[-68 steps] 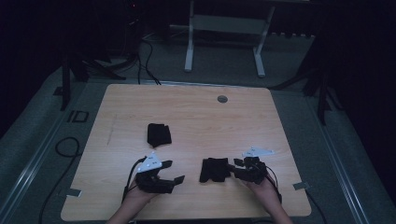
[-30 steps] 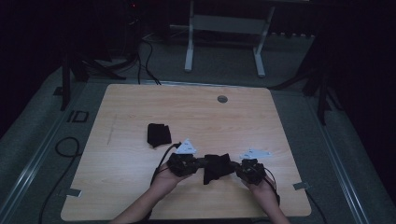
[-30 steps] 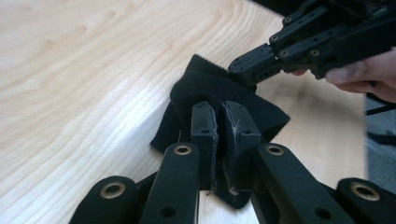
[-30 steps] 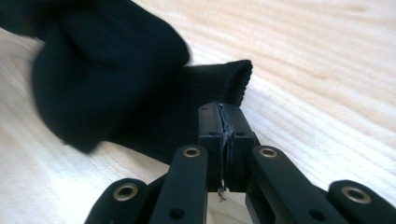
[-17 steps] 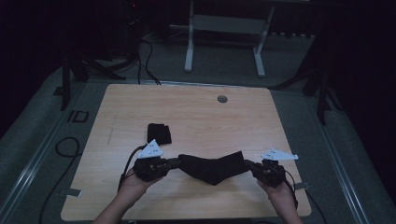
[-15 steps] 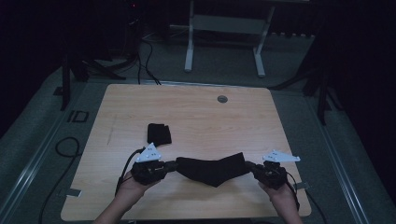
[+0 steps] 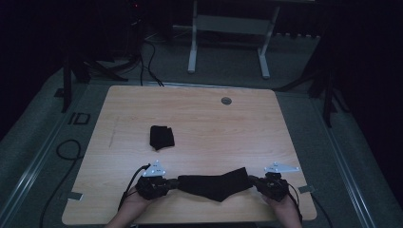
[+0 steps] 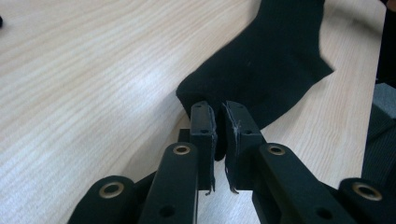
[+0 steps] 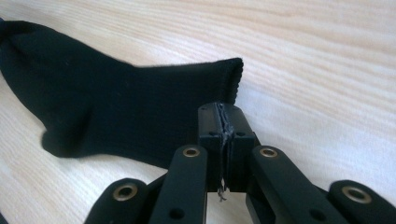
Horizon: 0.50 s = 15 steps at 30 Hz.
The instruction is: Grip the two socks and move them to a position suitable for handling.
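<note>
We hold a black sock (image 7: 215, 184) stretched between the two tools, near the table's (image 7: 199, 114) front edge. The left gripper (image 8: 219, 128) has its jaws narrowed on the toe end, with a thin fold of fabric between the pads. The right gripper (image 9: 224, 122) has its jaws pressed together on the cuff corner, the ribbed cuff edge rising just beyond the jaw tips.

Risks, in our judgement:
- Both grips take little fabric. If we pull the ends further apart, the knit may slide out from between the pads, most likely at the left jaws, where a slight gap remains visible.
- The sock's middle lies on the wood ahead of both jaw pairs. Dragging it sideways could bunch or twist it.
- Loose threads hang from the pads of both grippers, and may snag the knit on release.

A second dark folded item (image 7: 161, 137) lies well ahead of the left jaws, apart from the sock.

We see no containers on the table.
</note>
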Tool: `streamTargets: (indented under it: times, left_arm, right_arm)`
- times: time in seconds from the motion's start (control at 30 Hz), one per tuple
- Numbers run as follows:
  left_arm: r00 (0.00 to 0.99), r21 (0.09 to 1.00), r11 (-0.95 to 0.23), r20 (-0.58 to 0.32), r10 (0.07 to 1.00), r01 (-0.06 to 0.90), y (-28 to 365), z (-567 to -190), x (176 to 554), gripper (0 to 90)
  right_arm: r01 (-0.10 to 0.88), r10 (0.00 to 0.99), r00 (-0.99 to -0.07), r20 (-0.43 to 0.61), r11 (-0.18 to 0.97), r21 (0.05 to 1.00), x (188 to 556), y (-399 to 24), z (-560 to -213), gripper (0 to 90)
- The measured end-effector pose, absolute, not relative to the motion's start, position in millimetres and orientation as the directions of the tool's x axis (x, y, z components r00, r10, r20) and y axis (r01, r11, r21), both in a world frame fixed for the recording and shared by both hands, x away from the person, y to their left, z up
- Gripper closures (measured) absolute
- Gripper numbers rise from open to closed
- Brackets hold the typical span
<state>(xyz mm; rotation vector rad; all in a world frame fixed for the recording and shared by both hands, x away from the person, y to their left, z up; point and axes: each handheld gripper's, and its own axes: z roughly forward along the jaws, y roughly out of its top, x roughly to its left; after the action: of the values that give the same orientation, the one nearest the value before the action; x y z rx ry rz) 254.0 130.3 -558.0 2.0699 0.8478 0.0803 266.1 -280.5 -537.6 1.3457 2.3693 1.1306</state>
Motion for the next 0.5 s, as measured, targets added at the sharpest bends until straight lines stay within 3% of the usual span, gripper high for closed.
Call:
streamTargets:
  times: [0.1,0.23,0.33,0.5]
  left_arm:
    - [0.764,0.74,-0.387,-0.258,0.591,0.55,132.4,-561.5,253.9,78.9]
    - [0.746,0.739,-0.38,-0.242,0.62,0.556,141.3,-563.2,253.0,56.0]
    - [0.729,0.755,-0.344,-0.248,0.638,0.558,153.1,-561.6,252.2,45.5]
    - [0.708,0.771,-0.313,-0.238,0.665,0.554,166.4,-558.9,250.5,42.1]
  right_arm:
    - [0.666,0.801,-0.56,0.209,0.287,0.688,263.1,-284.2,-540.8,85.3]
    - [0.678,0.806,-0.553,0.21,0.288,0.676,260.0,-288.9,-540.9,71.0]
    - [0.665,0.813,-0.549,0.195,0.283,0.691,259.1,-292.8,-535.0,64.0]
    - [0.612,0.786,-0.598,0.158,0.32,0.723,267.9,-280.2,-521.8,56.6]
